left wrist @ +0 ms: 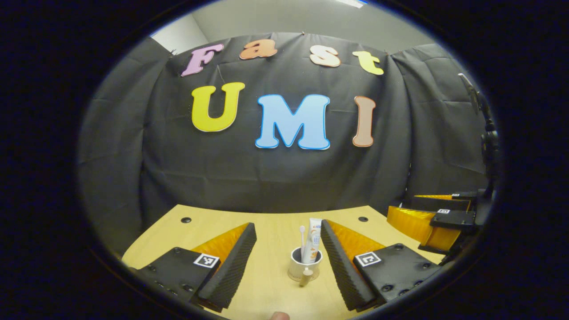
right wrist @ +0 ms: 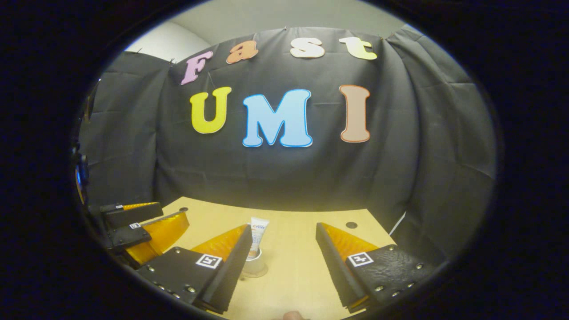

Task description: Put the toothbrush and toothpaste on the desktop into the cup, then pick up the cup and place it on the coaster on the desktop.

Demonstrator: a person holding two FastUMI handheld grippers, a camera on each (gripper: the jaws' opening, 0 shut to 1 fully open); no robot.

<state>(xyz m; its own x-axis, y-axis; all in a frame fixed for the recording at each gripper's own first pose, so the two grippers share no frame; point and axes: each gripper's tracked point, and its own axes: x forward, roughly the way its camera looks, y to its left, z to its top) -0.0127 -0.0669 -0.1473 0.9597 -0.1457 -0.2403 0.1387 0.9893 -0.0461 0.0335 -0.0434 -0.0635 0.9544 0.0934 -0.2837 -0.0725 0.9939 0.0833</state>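
A pale cup point(left wrist: 304, 266) stands upright on the wooden desktop point(left wrist: 271, 231), between and just beyond my left gripper's point(left wrist: 288, 224) open fingers, which do not touch it. A white toothpaste tube point(left wrist: 315, 234) and a white toothbrush point(left wrist: 302, 241) stick up out of the cup. In the right gripper view the toothpaste point(right wrist: 258, 234) rises behind my right gripper's point(right wrist: 284, 226) left finger, which hides most of the cup point(right wrist: 255, 262). A round tan coaster point(right wrist: 257, 272) appears to lie under the cup. My right gripper is open and holds nothing.
The right gripper point(left wrist: 438, 220) shows at the right edge of the left gripper view, the left gripper point(right wrist: 138, 224) at the left edge of the right gripper view. Dark holes point(left wrist: 186, 220) point(left wrist: 363, 219) mark the desktop's far corners. The cloth wall closes the back.
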